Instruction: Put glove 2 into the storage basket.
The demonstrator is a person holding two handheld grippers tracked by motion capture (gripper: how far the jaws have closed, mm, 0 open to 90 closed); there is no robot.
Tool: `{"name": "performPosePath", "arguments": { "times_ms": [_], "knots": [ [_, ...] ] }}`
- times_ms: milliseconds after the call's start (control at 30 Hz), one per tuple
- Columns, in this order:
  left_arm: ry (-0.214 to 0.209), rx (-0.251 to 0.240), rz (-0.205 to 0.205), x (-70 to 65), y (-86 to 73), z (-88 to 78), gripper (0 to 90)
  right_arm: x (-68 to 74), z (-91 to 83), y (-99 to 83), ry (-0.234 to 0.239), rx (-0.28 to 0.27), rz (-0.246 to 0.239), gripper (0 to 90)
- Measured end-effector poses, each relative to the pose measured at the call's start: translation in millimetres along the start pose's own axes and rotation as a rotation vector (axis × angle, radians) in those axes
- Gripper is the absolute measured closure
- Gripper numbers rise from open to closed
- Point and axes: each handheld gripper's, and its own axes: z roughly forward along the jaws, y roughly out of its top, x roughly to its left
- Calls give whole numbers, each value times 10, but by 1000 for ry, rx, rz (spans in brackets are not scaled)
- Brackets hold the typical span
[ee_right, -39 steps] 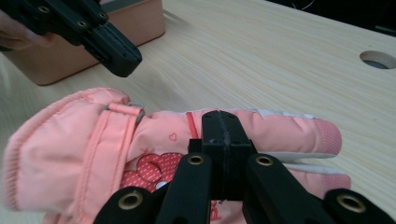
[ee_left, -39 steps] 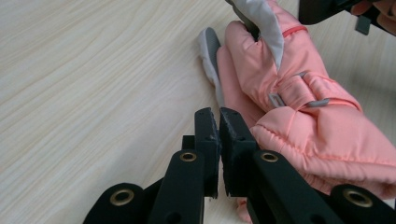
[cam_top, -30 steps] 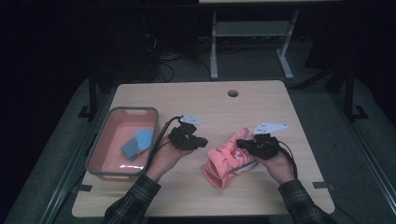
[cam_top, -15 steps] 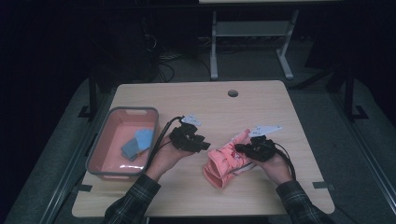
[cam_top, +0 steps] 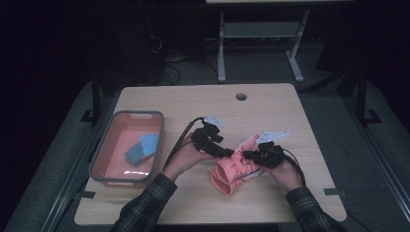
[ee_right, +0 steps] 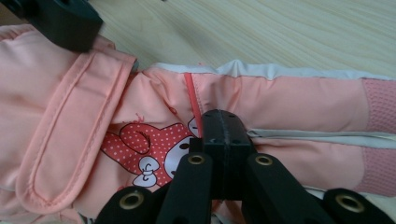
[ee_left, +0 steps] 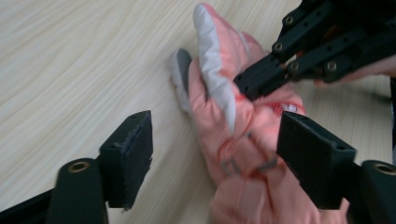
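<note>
My left jaws had just been opening and stood wide around the glove (ee_left: 233, 140), pads clear of it. My right gripper (ee_right: 223, 133) stayed pinched on its middle, pinning it flat on the worktop (cam_top: 193, 104). I judged a fresh left grip came next.

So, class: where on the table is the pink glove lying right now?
In the high view the pink glove lies right of centre near the table's front edge, between the left gripper and the right gripper, well right of the pink bin.

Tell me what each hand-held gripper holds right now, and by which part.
The right hand-held gripper pinches the pink glove at mid-palm. The left hand-held gripper, jaws just opened, straddles its cuff end, gripping nothing.
</note>
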Motion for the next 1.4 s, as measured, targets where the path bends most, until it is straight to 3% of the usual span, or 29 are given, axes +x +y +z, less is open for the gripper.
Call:
{"name": "performPosePath", "arguments": {
  "times_ms": [300, 467, 667, 867, 933, 1100, 1400],
  "knots": [
    [-58, 71, 2, -30, 29, 324, 189, 12, 1, -15, -6, 2, -15, 900],
    [-87, 137, -29, -19, -45, 533, 172, 21, 7, -18, -1, 7, -17, 900],
    [-152, 153, -81, 9, -98, 677, 151, 28, -1, -36, -2, 13, -28, 900],
    [-158, 169, -84, 12, -130, 721, 151, 60, -126, -97, -23, 29, -53, 900],
    [-150, 174, -66, -5, -131, 723, 152, 66, -157, -144, -19, 43, -54, 900],
    [-155, 186, -51, -47, -119, 734, 213, 57, -88, -175, -16, 56, -44, 900],
    [-198, 167, -100, -53, -132, 736, 241, 66, -51, -182, -19, 56, -48, 900]
  ]
}}
